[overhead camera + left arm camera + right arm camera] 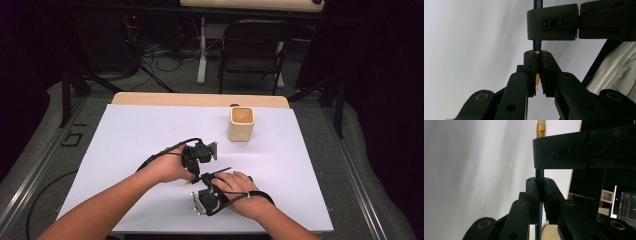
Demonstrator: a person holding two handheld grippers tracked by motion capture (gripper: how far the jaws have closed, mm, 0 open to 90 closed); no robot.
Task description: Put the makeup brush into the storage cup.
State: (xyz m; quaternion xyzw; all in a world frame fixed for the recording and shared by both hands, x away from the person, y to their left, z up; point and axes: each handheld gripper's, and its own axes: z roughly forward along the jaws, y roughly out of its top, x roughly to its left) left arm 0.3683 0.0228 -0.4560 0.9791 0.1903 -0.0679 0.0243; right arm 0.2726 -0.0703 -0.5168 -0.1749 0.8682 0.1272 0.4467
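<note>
A thin pen (222, 171) with a dark-blue shaft, a gold band and a cream end lies between both grippers above the white sheet. My left gripper (537, 53) is shut on the pen's gold and cream end (537, 75). The dark shaft (537, 46) runs up behind the other gripper's finger (552, 22). My right gripper (539, 181) is shut on the dark shaft (539, 202), with the gold band (540, 130) showing beyond the left gripper's finger (560, 151). In the high view the left gripper (196, 172) and right gripper (206, 181) meet at mid-table, jaws toward each other.
A cream square cup (241, 123) stands upright on the white sheet (140, 135), behind the hands and to the right. The wooden table edge (200, 99) lies beyond it. A black folding chair (252, 47) and cables are on the floor farther back.
</note>
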